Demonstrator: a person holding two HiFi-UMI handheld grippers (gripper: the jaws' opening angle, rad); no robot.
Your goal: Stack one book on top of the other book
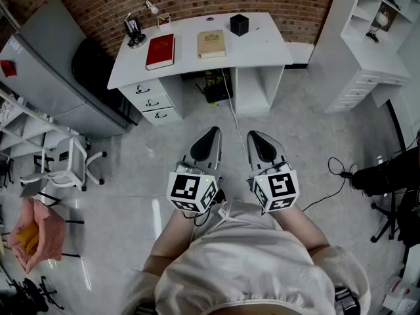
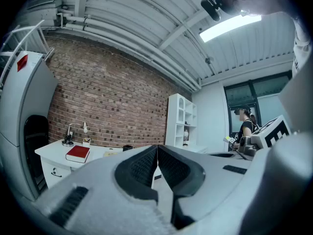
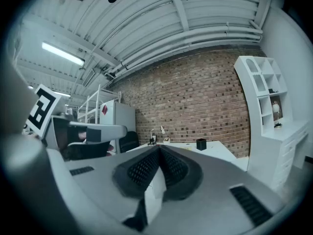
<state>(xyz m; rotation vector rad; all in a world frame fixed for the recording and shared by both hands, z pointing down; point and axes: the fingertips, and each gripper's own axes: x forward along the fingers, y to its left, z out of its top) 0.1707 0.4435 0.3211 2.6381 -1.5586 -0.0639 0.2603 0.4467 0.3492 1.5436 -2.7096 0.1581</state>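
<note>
**Left hand-held gripper** (image 1: 211,134) (image 2: 157,149): lower centre of the head view, pointing level toward the bench. The jaws are closed tip to tip with nothing between them. The marker cube sits at the near end and hides the hand that holds it.

**Right hand-held gripper** (image 1: 253,136) (image 3: 158,149): just right of the left one and parallel to it. The jaws are likewise pressed together and empty, and its cube also hides the hand.

**Red book** (image 1: 161,50) (image 2: 78,153): lies flat on the white bench (image 1: 262,48), left of centre in the upper part of the head view. It is well apart from both grippers.

**Tan book** (image 1: 211,43): lies flat on the same bench, just right of the red book, with a strip of bare top between them. It is not stacked. The cover print is too small to read. In the left gripper view only a sliver shows above the jaw. In the right gripper view neither book can be made out behind the jaws.

**Black box** (image 1: 239,24) (image 3: 201,144): stands at the rear right of the bench top.

**Desk lamp** (image 1: 136,33): stands at the rear left corner. A small container stands beside it, and its contents cannot be told.

**Grey cabinet** (image 1: 46,71): upper left of the head view, cut off by the frame edge.

**White shelf unit** (image 1: 374,38): upper right of the head view, partly cut off.

**Person** (image 2: 244,124): small, at the right of the left gripper view. The lower body is hidden behind the other gripper.
</note>
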